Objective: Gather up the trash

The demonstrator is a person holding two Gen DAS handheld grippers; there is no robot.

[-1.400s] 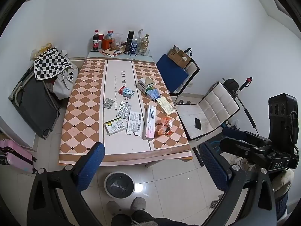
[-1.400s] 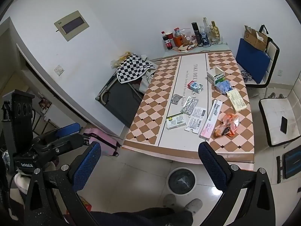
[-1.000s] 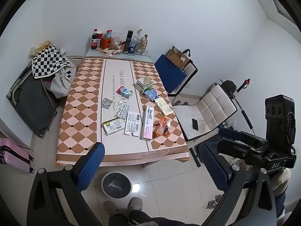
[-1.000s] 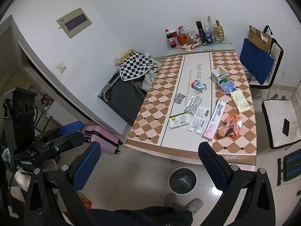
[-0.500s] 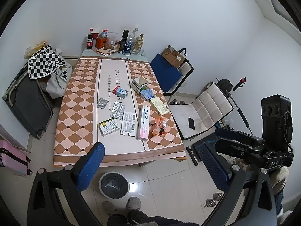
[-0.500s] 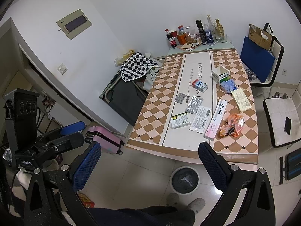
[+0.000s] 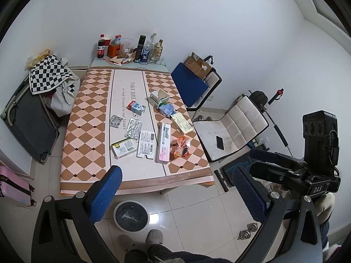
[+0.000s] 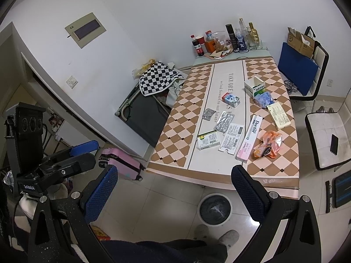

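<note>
Left wrist view is looking down from high above a checkered table (image 7: 87, 118) where the litter is lying in a loose cluster: a long pink Doctor box (image 7: 164, 143), a crumpled orange wrapper (image 7: 182, 147) just beside it, a white printed card (image 7: 146, 144), a green-and-white box (image 7: 123, 148), two foil blister packs (image 7: 133, 128), a small milk carton (image 7: 136, 107), a yellow box (image 7: 181, 122), a blue wad (image 7: 167, 110) and an open white box (image 7: 158, 98). Over the past second and a half both cameras have been rising and pulling back, so the table is appearing smaller and farther off than before and more floor is showing; nothing on it has shifted. The left gripper (image 7: 175, 192) is hanging with its blue-padded jaws spread wide and empty, and in the right wrist view the right gripper (image 8: 174, 188) is doing the same, each well above the tabletop. A round bin (image 7: 131, 215), lined in black, is standing on the tiles just off the near table edge, in front of the person's slippered feet (image 7: 140, 240). Bottles (image 7: 144, 48) are crowding the far end and a phone (image 7: 220, 142) is lying on a white chair (image 7: 230, 129) to the right. Collection is apparently not yet under way, and the retreat is suggesting a survey of the scene; the nearest pieces, the pink box and orange wrapper, are looking like the likeliest first pickups, with a descent still to come
</note>
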